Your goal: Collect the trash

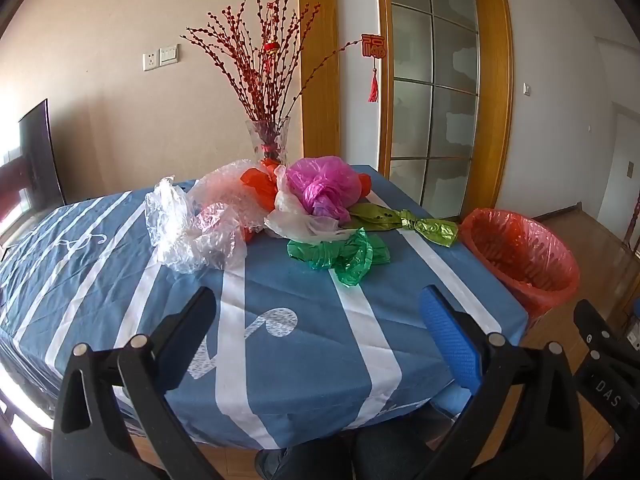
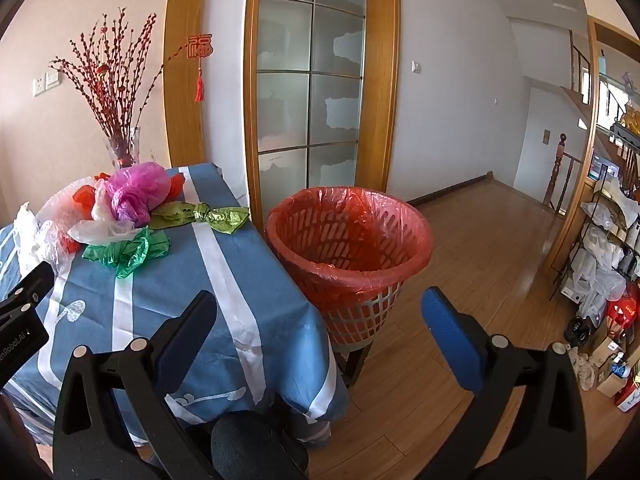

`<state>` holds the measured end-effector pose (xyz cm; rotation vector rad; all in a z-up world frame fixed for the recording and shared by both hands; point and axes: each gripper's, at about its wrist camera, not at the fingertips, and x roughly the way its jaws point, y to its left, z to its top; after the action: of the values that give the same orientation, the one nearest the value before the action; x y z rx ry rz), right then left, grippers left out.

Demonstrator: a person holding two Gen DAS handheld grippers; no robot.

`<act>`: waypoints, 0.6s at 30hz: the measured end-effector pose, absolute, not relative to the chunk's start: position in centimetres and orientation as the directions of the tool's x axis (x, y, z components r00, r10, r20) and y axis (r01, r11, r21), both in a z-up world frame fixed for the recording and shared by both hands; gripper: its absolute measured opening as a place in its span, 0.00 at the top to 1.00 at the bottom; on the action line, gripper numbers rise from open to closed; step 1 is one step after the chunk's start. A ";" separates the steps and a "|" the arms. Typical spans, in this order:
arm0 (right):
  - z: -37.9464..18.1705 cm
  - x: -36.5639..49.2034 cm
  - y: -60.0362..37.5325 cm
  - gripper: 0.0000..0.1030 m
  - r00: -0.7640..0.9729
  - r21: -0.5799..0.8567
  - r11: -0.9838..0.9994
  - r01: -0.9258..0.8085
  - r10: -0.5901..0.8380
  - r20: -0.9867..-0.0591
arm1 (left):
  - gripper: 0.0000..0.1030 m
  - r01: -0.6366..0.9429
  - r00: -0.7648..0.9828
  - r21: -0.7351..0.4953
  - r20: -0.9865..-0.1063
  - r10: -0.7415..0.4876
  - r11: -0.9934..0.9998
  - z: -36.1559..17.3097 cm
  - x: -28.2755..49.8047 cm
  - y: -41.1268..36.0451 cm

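Crumpled plastic bags, clear, pink, orange and green, lie heaped at the far side of the blue striped tablecloth. The red-lined plastic wastebasket stands just off the table's right edge, presumably within easy reach. The left gripper and right gripper both gape wide and empty, well short of the heap.

A lived-in home, dining area. Ahead of the tongs stands a table under a blue striped cloth, bearing a glass vase of red branches. Beyond it: a wood-framed frosted-glass door, a red tasselled charm. To the right, wooden flooring, a stair banister and cluttered shelving.
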<state>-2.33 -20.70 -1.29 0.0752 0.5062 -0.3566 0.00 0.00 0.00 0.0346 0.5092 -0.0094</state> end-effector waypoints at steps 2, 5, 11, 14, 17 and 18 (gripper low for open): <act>-1.3 -2.4 -20.7 0.02 0.815 -0.016 0.936 0.352 -0.315 -0.486 | 0.04 0.018 0.873 0.032 -0.487 0.000 0.999 0.0 0.0 0.0; -1.3 -2.4 -20.7 0.02 0.815 -0.017 0.936 0.352 -0.315 -0.486 | 0.04 0.020 0.874 0.032 -0.487 -0.002 0.999 0.0 0.0 -0.1; -1.3 -2.4 -20.7 0.02 0.816 -0.016 0.936 0.352 -0.316 -0.484 | 0.04 0.017 0.872 0.029 -0.489 0.000 0.999 0.0 0.0 0.0; -1.4 -2.3 -20.7 0.02 0.816 -0.016 0.936 0.352 -0.315 -0.485 | 0.04 0.015 0.872 0.028 -0.490 0.001 0.999 0.0 0.0 0.1; -1.4 -2.3 -20.8 0.02 0.816 -0.016 0.936 0.352 -0.315 -0.485 | 0.04 0.014 0.872 0.028 -0.490 0.002 1.000 0.0 -0.1 0.2; -1.4 -2.3 -20.8 0.02 0.816 -0.016 0.936 0.352 -0.315 -0.485 | 0.04 0.013 0.872 0.028 -0.490 0.003 1.000 0.0 -0.1 0.2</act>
<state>-2.29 -20.77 -1.43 0.0761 0.5034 -0.3564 -0.12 0.16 0.02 0.0310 0.5117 -0.0054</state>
